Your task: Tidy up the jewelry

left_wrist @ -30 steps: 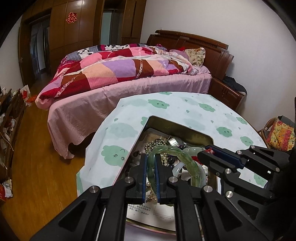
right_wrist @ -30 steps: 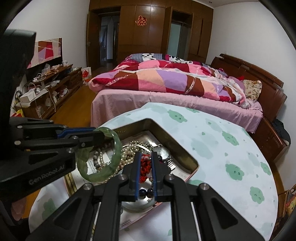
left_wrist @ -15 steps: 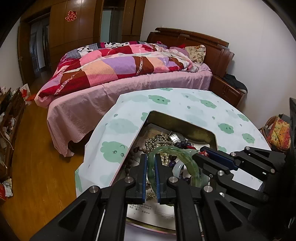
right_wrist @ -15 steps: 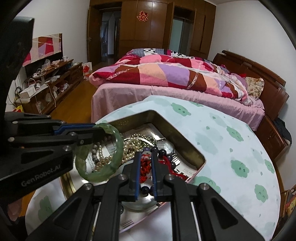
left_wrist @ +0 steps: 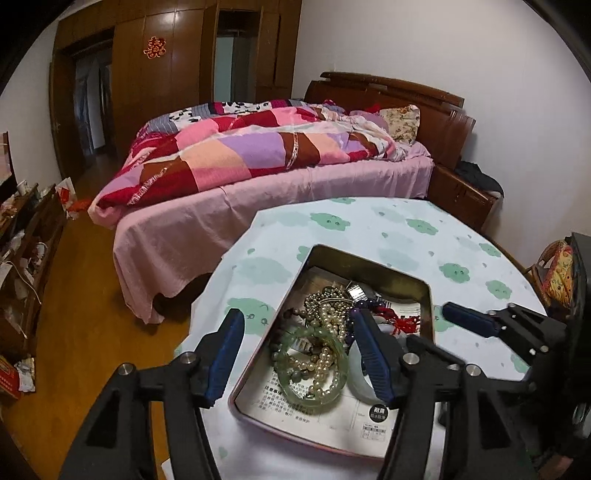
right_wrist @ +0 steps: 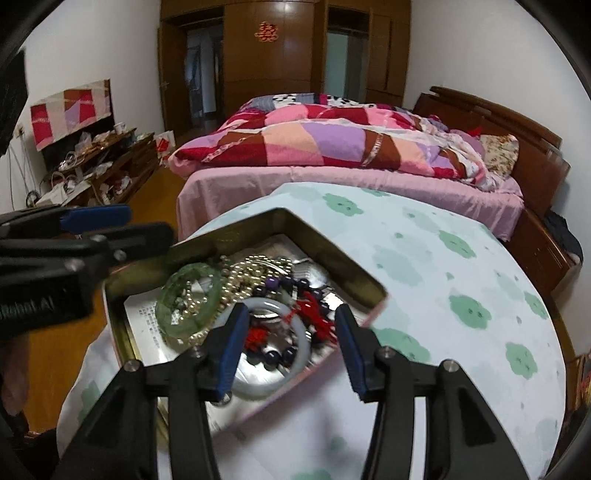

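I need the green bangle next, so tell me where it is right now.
The green bangle lies in the metal tin, on the pearl strands beside the pale bangle, under the opening left gripper.

I am working in a bedroom of a home. A bed (left_wrist: 280,192) with a pink sheet and a patchwork quilt (left_wrist: 251,151) stands against a wooden headboard (left_wrist: 417,107). Behind it I see a brown wardrobe (right_wrist: 273,55) bearing a red paper ornament (right_wrist: 266,31). A cluttered low cabinet (right_wrist: 107,166) lines the wall, and the floor (left_wrist: 85,314) is wood.
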{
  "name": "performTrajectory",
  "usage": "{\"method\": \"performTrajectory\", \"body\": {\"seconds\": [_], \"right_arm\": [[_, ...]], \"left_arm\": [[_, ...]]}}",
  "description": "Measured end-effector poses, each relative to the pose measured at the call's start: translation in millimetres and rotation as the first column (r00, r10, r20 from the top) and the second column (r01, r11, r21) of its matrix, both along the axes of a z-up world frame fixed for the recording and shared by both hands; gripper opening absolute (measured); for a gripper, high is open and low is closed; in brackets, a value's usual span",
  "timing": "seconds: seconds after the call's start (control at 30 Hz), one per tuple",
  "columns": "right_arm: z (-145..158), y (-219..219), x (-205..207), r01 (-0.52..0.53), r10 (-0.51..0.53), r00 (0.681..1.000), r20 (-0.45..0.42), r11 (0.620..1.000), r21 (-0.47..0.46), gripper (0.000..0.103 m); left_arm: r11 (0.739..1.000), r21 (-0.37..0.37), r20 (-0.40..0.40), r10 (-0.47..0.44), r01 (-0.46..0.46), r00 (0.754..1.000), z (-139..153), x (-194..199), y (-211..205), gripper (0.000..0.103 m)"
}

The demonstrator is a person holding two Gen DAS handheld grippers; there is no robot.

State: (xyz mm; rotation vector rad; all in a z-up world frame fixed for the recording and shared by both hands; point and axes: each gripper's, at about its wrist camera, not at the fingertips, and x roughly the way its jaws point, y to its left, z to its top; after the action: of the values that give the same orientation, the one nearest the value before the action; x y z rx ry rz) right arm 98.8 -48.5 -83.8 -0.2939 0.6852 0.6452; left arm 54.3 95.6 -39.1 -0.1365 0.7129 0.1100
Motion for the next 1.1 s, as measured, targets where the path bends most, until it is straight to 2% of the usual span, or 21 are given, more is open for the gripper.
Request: {"method": "performTrajectory", "body": {"seconds": [0.33, 1.1], "right_arm": [[18.8, -43.6, -17.3, 0.095, -0.097, 0.995, 0.030, 0.994, 0.060, 0.061], [26.7, -53.3, -23.9, 0.116, -0.121, 0.991, 0.061, 0.989, 0.088, 0.063]], "left_arm": [[0.998, 0.061, 0.023, 0.012, -0.014, 1.000, 10.3, -20.3, 0.3, 0.062], [0.997, 0.072, 0.040, -0.002, -0.001, 0.999, 15.0, -25.3, -7.3, 0.062]]}}
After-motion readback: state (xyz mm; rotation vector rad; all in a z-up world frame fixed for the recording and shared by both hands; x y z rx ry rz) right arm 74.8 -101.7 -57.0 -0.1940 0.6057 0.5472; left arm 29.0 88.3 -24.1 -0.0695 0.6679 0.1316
